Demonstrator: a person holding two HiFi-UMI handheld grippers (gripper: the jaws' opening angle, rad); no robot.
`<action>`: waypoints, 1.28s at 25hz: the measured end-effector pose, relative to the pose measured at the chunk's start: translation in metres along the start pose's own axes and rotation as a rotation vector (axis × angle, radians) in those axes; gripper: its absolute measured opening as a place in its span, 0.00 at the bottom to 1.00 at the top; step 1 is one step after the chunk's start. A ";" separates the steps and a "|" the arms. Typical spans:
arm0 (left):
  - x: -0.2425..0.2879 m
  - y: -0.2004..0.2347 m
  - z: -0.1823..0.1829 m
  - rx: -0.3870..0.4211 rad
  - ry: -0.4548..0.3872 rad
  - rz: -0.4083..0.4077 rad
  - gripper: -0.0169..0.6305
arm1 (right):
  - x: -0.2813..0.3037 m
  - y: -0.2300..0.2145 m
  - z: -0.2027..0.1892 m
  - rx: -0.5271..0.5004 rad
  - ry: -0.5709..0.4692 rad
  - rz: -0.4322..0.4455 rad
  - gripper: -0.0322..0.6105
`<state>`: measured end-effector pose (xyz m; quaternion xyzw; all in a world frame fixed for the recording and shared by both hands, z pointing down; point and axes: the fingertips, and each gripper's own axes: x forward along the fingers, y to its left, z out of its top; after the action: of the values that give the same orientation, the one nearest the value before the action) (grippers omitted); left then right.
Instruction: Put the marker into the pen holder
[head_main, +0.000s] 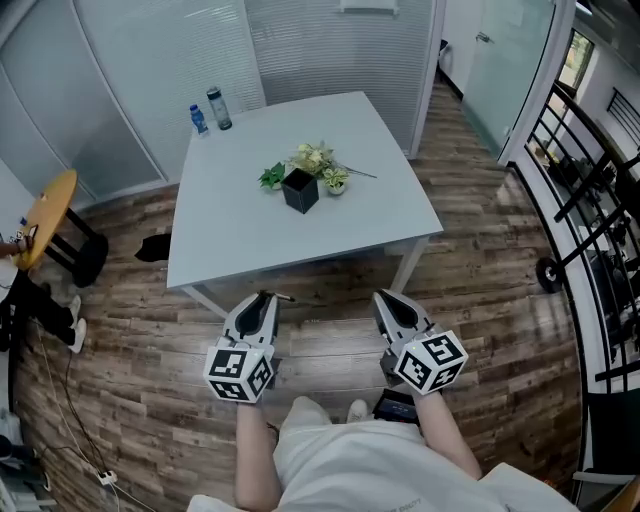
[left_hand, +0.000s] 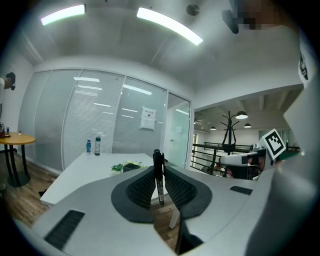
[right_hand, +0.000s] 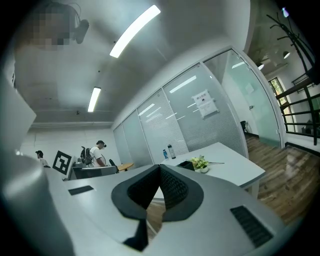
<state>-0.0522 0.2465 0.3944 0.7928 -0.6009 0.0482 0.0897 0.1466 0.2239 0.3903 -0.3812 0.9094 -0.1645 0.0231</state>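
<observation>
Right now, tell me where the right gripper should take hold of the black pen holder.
The pen holder stands upright and open-topped, plants crowding its far sides; probably pinch the near wall at the rim, from above.

Bright, cool, even indoor light; strong fisheye in the gripper views

Ceiling light strips (left_hand: 170, 25) glare white above the left gripper (left_hand: 159, 169) and the right gripper (right_hand: 159, 167). Both views curve and darken to black corners. Shadows are faint, and the gripper bodies nearest the lens look soft.
</observation>
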 end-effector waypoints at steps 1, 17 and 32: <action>0.002 0.000 0.000 -0.006 -0.003 0.008 0.12 | 0.000 -0.005 0.001 -0.001 0.003 0.002 0.08; 0.191 0.105 0.019 -0.025 0.021 0.005 0.12 | 0.184 -0.114 0.014 0.033 0.049 -0.010 0.07; 0.377 0.213 0.051 -0.025 0.080 -0.114 0.12 | 0.363 -0.186 0.050 0.041 0.077 -0.086 0.08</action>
<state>-0.1555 -0.1759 0.4316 0.8220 -0.5513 0.0673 0.1262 0.0254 -0.1665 0.4326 -0.4126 0.8889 -0.1986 -0.0112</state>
